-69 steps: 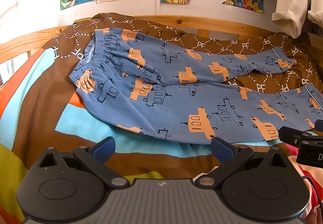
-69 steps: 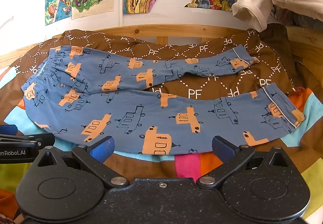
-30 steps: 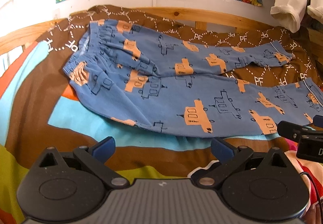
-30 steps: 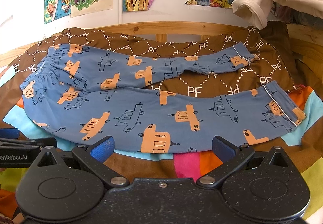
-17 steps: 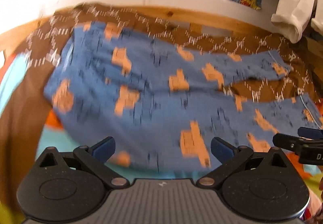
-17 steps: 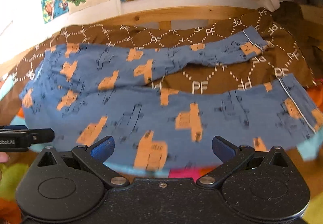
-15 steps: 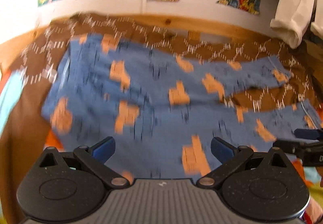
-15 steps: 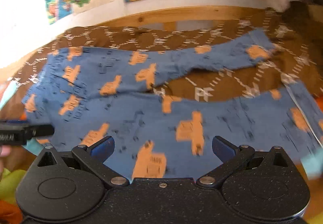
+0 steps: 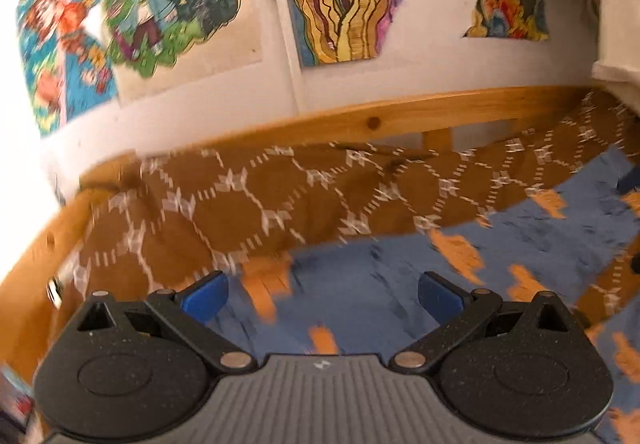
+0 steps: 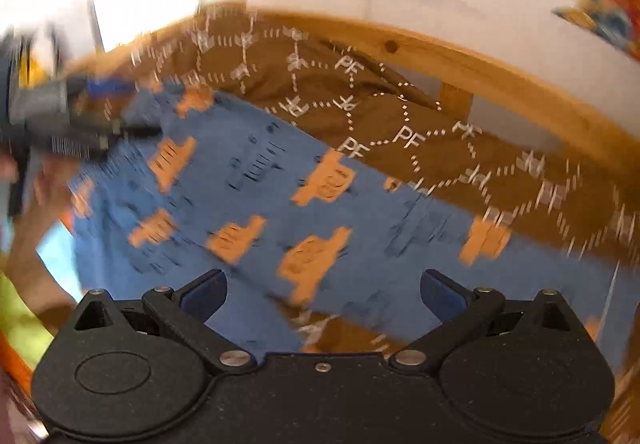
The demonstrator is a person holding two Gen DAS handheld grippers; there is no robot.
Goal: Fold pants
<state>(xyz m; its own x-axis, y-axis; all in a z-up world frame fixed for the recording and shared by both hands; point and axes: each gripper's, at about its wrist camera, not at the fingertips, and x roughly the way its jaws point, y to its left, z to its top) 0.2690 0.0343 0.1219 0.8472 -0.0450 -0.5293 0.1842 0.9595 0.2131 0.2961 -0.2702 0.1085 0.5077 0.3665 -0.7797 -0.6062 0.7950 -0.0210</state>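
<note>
Both the left gripper (image 9: 322, 294) and right gripper (image 10: 322, 292) hang spread wide above the blue pants (image 10: 280, 212), gripping nothing; pants lie on the brown blanket (image 10: 400, 116).

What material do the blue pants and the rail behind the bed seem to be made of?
The pants look like soft matte cotton knit: they lie limp, without shine, though blur hides the weave. The rail looks like pale varnished pine: a dark knot and warm grain show.
</note>
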